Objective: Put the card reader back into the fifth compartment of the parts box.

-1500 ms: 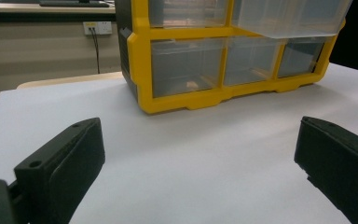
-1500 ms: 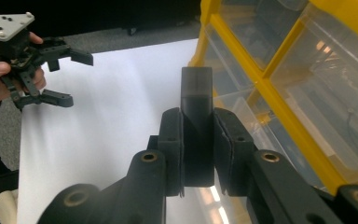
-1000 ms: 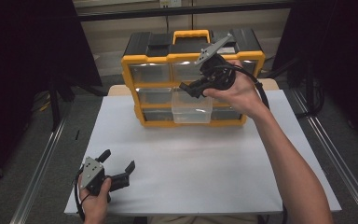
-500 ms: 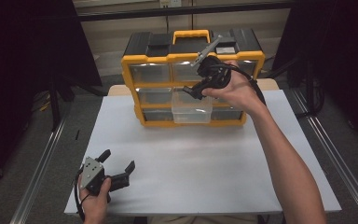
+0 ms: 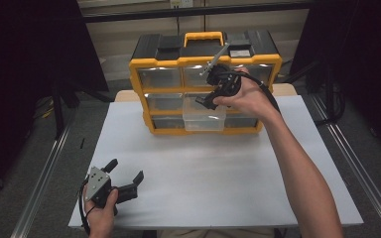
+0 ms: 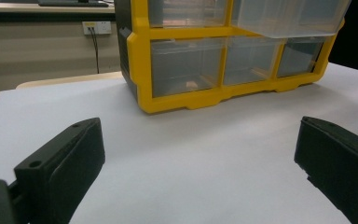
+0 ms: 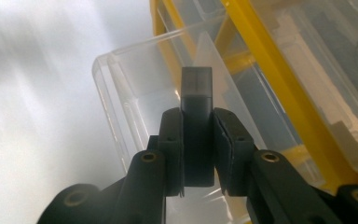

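Dark grey rectangular block [image 7: 196,126], the piece being handled, is gripped and poised over an open drawer; judging by that, pick-up and carry are done, and lowering, release and probably closing the drawer are left.

From the high view, the yellow-and-black plastic organiser cabinet with clear drawers [image 5: 206,59] stands at the far side of the white-covered counter [image 5: 218,183]. One clear plastic drawer in the middle row [image 5: 204,115] is pulled out toward the person. The right gripper [image 5: 209,100] is held just above that drawer, pointing down and to the left; the block itself is too small to make out here. The left gripper [image 5: 125,179] rests low on the counter near the front left corner, well apart from the cabinet, its jaws spread wide and empty.

In the left gripper view, the two black jaws stand far apart over bare counter, with the cabinet's bottom row and the underside of the pulled-out drawer [image 6: 289,18] ahead.

In the right gripper view, the jaws are clamped narrowly on the block's lower half, its top end projecting past them. The block hangs above the drawer's open interior [image 7: 140,93], not touching its walls as far as I can tell.
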Motion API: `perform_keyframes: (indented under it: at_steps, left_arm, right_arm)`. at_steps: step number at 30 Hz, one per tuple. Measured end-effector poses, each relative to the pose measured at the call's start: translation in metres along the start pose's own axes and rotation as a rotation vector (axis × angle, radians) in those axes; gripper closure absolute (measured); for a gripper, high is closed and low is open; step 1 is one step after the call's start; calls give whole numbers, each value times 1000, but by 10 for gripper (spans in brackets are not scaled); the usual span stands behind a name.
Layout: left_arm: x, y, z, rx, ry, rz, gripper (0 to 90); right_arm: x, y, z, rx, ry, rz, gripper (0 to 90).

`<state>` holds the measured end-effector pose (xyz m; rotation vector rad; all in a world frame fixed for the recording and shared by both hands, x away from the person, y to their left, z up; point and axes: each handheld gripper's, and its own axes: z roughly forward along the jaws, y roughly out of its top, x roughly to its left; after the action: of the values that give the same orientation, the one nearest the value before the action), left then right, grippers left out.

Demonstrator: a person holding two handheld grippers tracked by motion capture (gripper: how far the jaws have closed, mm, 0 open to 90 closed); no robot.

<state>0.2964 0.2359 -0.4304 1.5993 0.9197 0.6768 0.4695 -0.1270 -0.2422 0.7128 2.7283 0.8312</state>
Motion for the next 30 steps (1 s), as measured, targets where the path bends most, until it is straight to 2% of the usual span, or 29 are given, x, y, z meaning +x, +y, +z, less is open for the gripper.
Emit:
perform_keyframes:
  at_steps: [5,11,12,15,17,19,20,22,30]
  left_arm:
    - [0,0,0,-1,-3,3,17]
    - [0,0,0,2,0,3,17]
    - [0,0,0,2,0,3,17]
    - [0,0,-1,-2,-1,2,17]
    - [-1,1,-1,-11,-4,0,17]
    - [-2,0,-1,-11,-4,-5,17]
    - [-1,0,-1,-2,-4,6,17]
    - [-1,0,0,-4,-4,-3,17]
    - [1,0,3,5,1,-3,17]
  right_arm:
    - [0,0,5,36,10,0,739]
    - [-1,-1,9,43,22,5,728]
    - [-1,0,9,40,15,11,702]
    - [-1,0,9,35,-1,9,544]
    - [0,0,6,15,-35,1,487]
    - [0,0,2,-12,-30,11,406]
    - [0,0,1,-19,-42,16,366]
    - [1,-1,0,-33,-48,29,277]
    - [3,-2,0,-67,-86,43,157]
